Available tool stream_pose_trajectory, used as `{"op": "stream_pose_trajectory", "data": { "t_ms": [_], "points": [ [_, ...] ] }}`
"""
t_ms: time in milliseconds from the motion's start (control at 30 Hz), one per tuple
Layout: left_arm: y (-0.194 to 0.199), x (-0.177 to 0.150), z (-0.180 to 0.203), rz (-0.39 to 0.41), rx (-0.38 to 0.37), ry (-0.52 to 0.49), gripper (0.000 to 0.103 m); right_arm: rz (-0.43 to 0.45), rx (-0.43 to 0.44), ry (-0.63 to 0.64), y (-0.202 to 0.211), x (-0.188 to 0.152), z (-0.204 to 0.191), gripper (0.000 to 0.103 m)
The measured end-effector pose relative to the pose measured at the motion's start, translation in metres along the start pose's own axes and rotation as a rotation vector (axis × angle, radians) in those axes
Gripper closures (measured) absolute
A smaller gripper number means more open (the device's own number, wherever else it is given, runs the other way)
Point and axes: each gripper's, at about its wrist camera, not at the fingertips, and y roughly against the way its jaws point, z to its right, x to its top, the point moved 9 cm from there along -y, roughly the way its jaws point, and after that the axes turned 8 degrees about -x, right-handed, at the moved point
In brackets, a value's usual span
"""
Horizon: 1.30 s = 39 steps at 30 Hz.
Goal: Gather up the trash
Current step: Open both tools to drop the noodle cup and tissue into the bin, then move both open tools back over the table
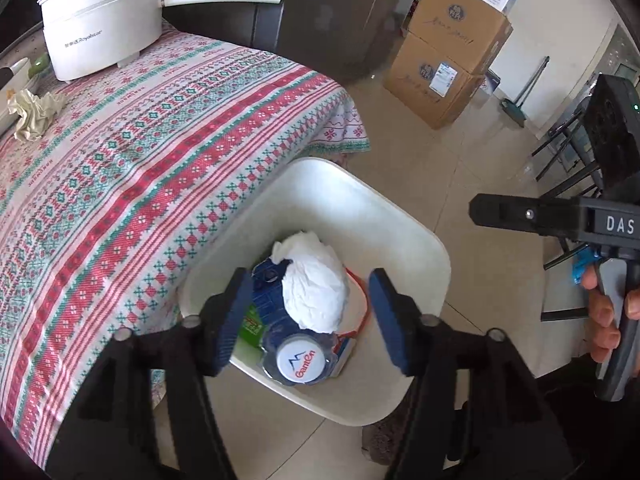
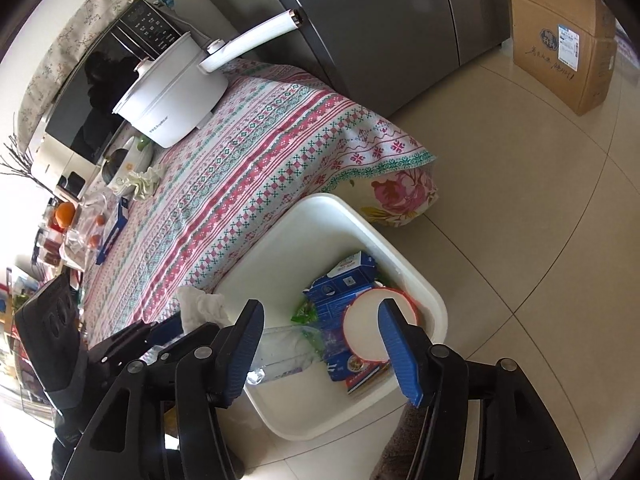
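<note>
The left gripper (image 1: 308,320) hangs open over the bin (image 1: 400,216), the white wad (image 1: 314,280) loose between its fingers atop the bottle (image 1: 300,364); the right gripper (image 2: 320,352) is open too. A second wad (image 1: 34,114) lies at the table's nine o'clock: light, soft and crushable, so I'd pinch it across its bulk.

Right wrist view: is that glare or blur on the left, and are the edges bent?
Right wrist view: blown-out daylight at far left, clutter there hard to read; fisheye curves the floor tiles. Left wrist view: even light, bin and tissue wad sharp, table edge bowed.
</note>
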Motion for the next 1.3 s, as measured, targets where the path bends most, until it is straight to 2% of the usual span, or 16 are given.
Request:
{"op": "stream_pose_trajectory", "data": {
  "t_ms": [367,700,833,1033,1300],
  "points": [
    [0.002,-0.001,-0.016,-0.006,0.012,0.046,0.029,0.004,-0.001,-0.011,0.003,0.003,0.003,0.037],
    [0.022,0.001,-0.04,0.021,0.045,0.095,0.024,0.029,0.008,0.003,0.009,0.009,-0.013,0.028],
    [0.042,0.0,-0.063,0.052,0.078,0.133,0.019,0.037,0.008,0.017,0.01,0.013,-0.027,0.022],
    [0.075,-0.005,-0.099,0.099,0.133,0.19,0.013,0.039,0.009,0.042,0.007,0.016,-0.054,0.02],
    [0.116,-0.018,-0.138,0.146,0.18,0.26,0.011,0.056,0.029,0.111,0.006,0.016,-0.11,0.019]
  ]
}}
